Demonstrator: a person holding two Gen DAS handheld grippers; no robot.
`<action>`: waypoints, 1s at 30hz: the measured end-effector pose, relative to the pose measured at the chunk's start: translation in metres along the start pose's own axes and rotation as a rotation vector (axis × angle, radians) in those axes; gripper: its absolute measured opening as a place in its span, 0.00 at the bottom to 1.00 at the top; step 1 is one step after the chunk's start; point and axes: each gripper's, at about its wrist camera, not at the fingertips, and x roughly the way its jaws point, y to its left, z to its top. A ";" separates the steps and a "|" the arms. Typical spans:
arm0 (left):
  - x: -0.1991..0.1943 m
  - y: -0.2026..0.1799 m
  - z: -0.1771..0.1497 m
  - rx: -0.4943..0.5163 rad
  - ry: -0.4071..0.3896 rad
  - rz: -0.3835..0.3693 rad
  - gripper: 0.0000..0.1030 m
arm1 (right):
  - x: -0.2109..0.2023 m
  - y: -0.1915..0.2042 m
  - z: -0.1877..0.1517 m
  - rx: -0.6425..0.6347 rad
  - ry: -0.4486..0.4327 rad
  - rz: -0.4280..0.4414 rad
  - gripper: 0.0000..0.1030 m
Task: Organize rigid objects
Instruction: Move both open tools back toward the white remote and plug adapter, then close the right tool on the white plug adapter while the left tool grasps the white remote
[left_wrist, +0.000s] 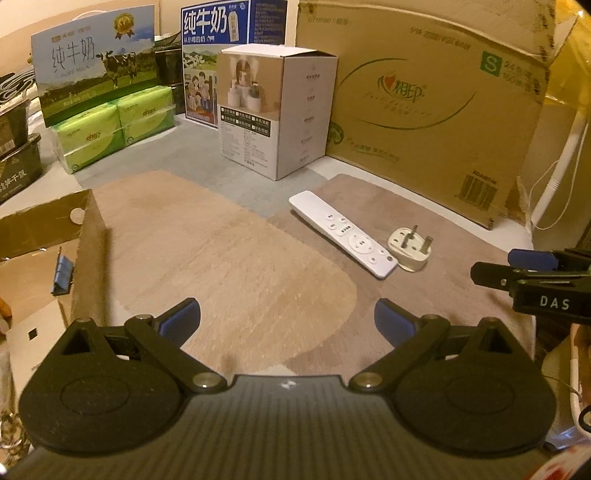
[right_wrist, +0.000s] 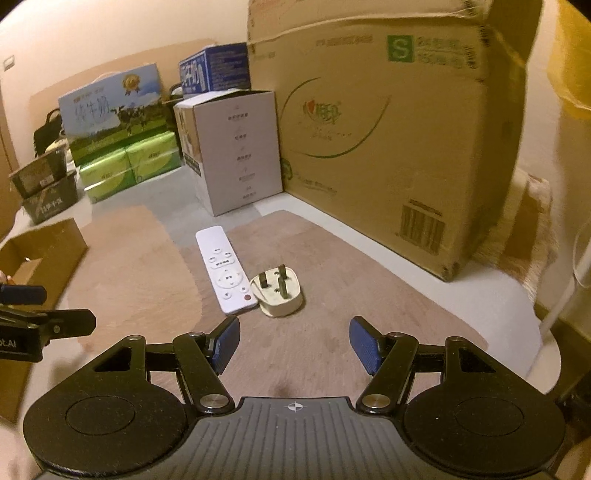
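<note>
Both my claws, left (left_wrist: 287, 320) and right (right_wrist: 294, 345), are spread wide and hold nothing. The remote (right_wrist: 224, 270) and plug (right_wrist: 277, 292) lie touching at 12 o'clock, ready for picking.

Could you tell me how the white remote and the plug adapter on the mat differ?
The remote is long, flat and pure white with buttons facing up; the plug adapter is short, rounded and cream, with dark prongs pointing up. Both lie side by side on the mat, with neither gripped.
</note>
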 end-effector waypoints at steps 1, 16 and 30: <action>0.004 0.000 0.001 0.000 0.000 0.002 0.97 | 0.005 -0.001 0.001 -0.011 0.000 0.004 0.64; 0.053 -0.005 0.018 0.010 -0.022 0.023 0.97 | 0.089 0.002 0.006 -0.240 0.025 0.080 0.62; 0.077 -0.002 0.015 -0.011 0.001 0.006 0.97 | 0.123 0.002 0.008 -0.267 0.035 0.101 0.44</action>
